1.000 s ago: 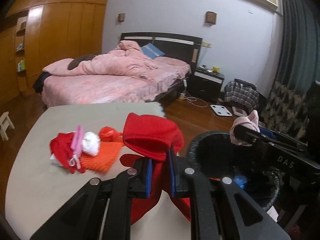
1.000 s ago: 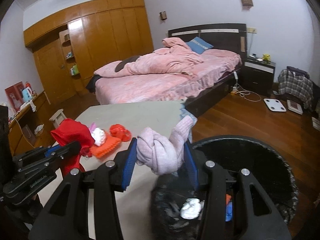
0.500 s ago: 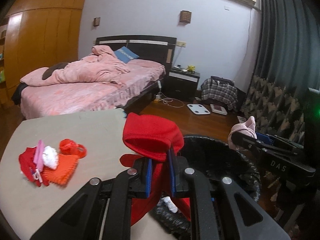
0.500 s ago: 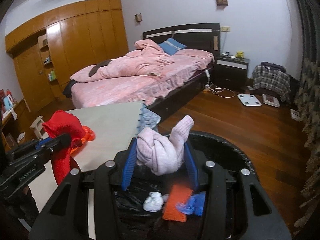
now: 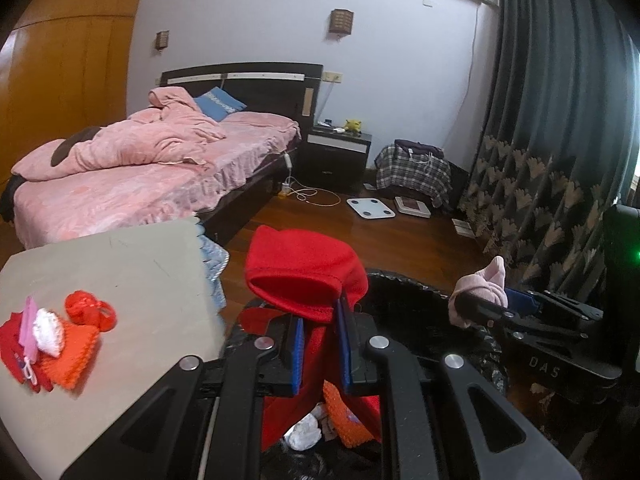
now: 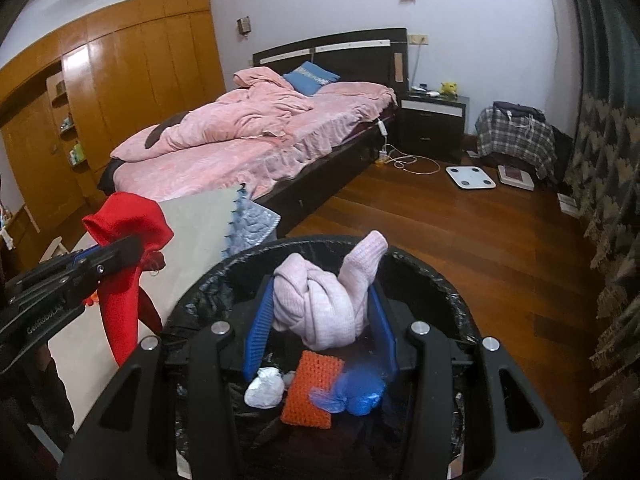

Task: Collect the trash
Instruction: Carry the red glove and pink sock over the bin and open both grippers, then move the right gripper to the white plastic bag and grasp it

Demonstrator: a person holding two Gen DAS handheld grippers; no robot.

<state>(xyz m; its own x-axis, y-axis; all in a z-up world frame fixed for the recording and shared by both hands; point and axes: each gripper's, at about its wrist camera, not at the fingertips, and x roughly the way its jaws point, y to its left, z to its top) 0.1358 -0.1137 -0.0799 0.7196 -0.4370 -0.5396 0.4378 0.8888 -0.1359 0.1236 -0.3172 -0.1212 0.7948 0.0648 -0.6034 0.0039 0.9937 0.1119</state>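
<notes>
Your right gripper (image 6: 320, 320) is clamped on a knotted pink cloth (image 6: 320, 304), held directly over the black-lined trash bin (image 6: 440, 276). Inside the bin lie an orange knit piece (image 6: 310, 390), a blue scrap (image 6: 352, 394) and a white wad (image 6: 264, 388). Your left gripper (image 5: 320, 344) is closed on a red cloth (image 5: 304, 276), which hangs at the bin's near rim. Just left of the bin is the grey table (image 5: 120, 264); on it sits a small heap of red, orange, pink and white bits (image 5: 52, 336). Beyond the table, the wooden floor (image 6: 460, 232) runs to a bed with rumpled pink bedding (image 6: 248, 140), a dark nightstand (image 6: 434, 120), a white scale (image 6: 470, 177) and a plaid bundle (image 6: 516, 132). An orange-brown wardrobe (image 6: 132, 80) lines the left wall, and dark curtains (image 5: 560, 120) hang at the right.
</notes>
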